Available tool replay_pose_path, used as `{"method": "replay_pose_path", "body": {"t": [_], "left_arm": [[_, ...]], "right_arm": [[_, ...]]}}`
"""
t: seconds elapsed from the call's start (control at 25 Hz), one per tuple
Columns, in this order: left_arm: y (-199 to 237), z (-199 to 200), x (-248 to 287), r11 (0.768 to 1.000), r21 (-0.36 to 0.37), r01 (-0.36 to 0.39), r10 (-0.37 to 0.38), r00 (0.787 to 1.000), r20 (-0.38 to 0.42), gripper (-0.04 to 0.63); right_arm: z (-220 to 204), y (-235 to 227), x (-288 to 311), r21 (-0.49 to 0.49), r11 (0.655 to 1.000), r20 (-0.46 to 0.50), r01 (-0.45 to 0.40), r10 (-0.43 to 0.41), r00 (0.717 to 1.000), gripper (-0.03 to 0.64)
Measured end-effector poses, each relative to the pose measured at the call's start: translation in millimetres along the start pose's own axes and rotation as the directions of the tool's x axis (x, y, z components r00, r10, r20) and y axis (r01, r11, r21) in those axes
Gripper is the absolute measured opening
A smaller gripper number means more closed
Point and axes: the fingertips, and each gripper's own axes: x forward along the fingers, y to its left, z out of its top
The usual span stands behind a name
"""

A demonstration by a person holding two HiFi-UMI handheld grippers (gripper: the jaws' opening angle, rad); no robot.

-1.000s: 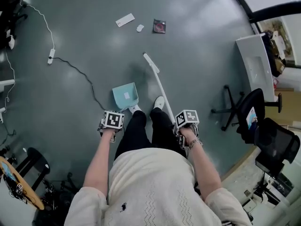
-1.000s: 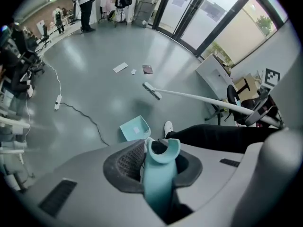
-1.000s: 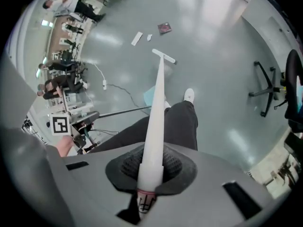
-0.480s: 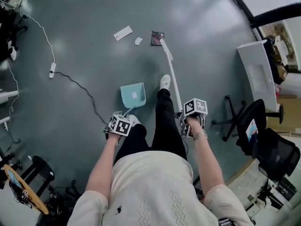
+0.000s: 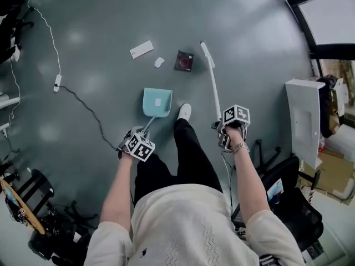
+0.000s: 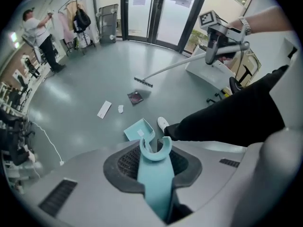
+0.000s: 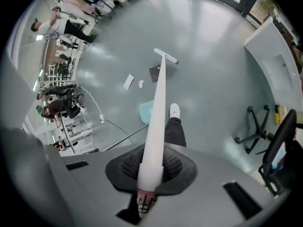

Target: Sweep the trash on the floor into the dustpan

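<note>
A teal dustpan [image 5: 156, 102] hangs low over the grey floor, and my left gripper [image 5: 132, 142] is shut on its teal handle [image 6: 154, 174]. My right gripper [image 5: 224, 131] is shut on the white broom handle [image 7: 156, 122]. The broom head [image 5: 206, 54] is out beyond and right of the trash; whether it touches the floor I cannot tell. The trash lies past the dustpan: a white card [image 5: 142, 49], a small white scrap [image 5: 159, 62] and a dark square wrapper [image 5: 184, 60]. These show too in the left gripper view: card [image 6: 104, 109], scrap [image 6: 120, 109], wrapper [image 6: 136, 97], dustpan [image 6: 138, 130].
A black cable with a white plug [image 5: 57, 81] runs along the floor on the left. A white desk [image 5: 302, 118] and office chairs [image 5: 288, 195] stand at the right. The person's white shoe [image 5: 184, 112] is right beside the dustpan. A person [image 6: 40, 32] stands far back in the room.
The person has stepped forward. The dustpan has moved closer to the trash, and the broom head has swung from near the feet out past the wrapper to its right.
</note>
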Motion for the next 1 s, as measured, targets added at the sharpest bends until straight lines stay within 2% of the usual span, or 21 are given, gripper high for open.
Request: {"method": "replay_pose_path", "body": {"t": [0.12, 0.2, 0.36, 0.44, 0.64, 0.84, 1.0], "left_arm": [[17.0, 50.6, 9.5, 0.997, 0.076, -0.001, 0.002, 1.000, -0.015, 0.092], [23.9, 73.6, 15.4, 0.990, 0.142, 0.008, -0.004, 1.000, -0.028, 0.092], [34.0, 105.1, 26.2, 0.962, 0.271, 0.035, -0.018, 0.998, -0.063, 0.092], [40.9, 116.8, 30.5, 0.952, 0.304, 0.033, -0.012, 0.997, -0.071, 0.092], [50.2, 125.1, 43.1, 0.952, 0.304, 0.033, -0.004, 0.995, -0.095, 0.092], [51.3, 138.0, 48.6, 0.953, 0.298, 0.050, -0.024, 0.996, -0.089, 0.092], [60.7, 132.9, 49.7, 0.955, 0.292, 0.054, -0.032, 0.996, -0.078, 0.092]], "right_arm": [[55.3, -10.1, -22.4, -0.044, 0.997, -0.015, 0.059, -0.060, 0.998, 0.049], [78.1, -12.4, -30.2, -0.067, 0.994, -0.019, 0.089, -0.090, 0.996, 0.049], [104.7, -9.9, -31.8, -0.089, 0.990, -0.029, 0.110, -0.113, 0.993, 0.049], [110.2, -8.3, -26.1, -0.103, 0.987, -0.042, 0.123, -0.128, 0.991, 0.049], [85.5, -6.4, -0.1, -0.155, 0.974, -0.120, 0.162, -0.182, 0.976, 0.049], [39.3, -14.8, 12.1, -0.322, 0.911, -0.160, 0.257, -0.320, 0.934, 0.049], [5.6, -13.4, 17.6, -0.380, 0.889, -0.190, 0.255, -0.344, 0.919, 0.049]]}}
